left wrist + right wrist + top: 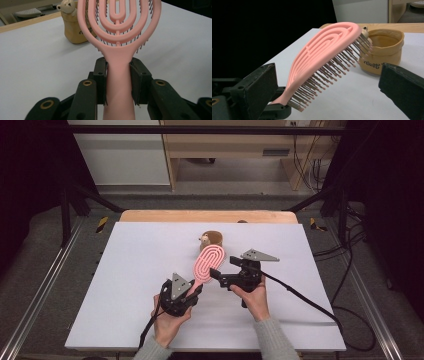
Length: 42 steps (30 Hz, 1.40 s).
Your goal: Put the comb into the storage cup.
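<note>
Pink brush point(210, 262) up off the table point(125, 270), head raised and tilted toward the far side, bristles facing the right gripper point(216, 274). Left gripper point(196, 290) has it pinched by the handle, pads tight on both sides! Right gripper's jaws stand spread wide, just beside the brush, nothing between them touching. Beyond the brush head sits a tan cup point(212, 239) with a little bear point(67, 5) on its rim.

Pink vented hairbrush point(119, 32), held by handle, raised off table, bristles down
</note>
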Tool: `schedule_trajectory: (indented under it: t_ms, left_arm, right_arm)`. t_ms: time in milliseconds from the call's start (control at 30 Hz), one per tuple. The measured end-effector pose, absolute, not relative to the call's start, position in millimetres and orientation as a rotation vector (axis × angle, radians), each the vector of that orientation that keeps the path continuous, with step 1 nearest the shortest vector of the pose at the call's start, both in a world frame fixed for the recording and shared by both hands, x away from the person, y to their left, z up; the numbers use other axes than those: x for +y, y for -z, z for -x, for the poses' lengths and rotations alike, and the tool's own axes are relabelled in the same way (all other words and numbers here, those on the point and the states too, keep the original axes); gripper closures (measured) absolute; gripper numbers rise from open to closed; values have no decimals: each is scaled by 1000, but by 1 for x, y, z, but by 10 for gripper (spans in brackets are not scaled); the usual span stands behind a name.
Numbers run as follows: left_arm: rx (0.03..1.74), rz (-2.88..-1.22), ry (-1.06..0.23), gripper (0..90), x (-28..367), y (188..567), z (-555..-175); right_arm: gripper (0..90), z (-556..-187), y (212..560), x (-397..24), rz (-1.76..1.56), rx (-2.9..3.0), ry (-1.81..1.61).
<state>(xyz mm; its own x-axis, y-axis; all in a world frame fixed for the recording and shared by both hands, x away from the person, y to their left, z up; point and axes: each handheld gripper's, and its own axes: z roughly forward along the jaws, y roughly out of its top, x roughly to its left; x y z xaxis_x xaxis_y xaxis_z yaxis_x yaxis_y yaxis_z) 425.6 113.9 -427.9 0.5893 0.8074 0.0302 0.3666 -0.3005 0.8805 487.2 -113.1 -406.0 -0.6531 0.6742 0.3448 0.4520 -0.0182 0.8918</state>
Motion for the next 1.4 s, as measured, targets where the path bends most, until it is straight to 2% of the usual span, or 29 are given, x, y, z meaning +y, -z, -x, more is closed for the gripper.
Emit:
schedule_trajectory:
  t_ms: [433, 767, 1033, 1400]
  left_arm:
    - [938, -1892, -609, 692, 111, 427, -425]
    - [933, -1893, -611, 692, 108, 427, -425]
    - [925, -1896, -611, 692, 105, 427, -425]
    - [918, -1893, -618, 692, 103, 427, -424]
  right_arm:
    - [47, -492, 407, -107, -1304, 2010, -1769]
    - [102, -495, 409, -105, -1349, 2011, -1794]
    - [174, -496, 410, -105, -1360, 2023, -1802]
    - [319, -496, 410, -105, -1387, 2048, -1812]
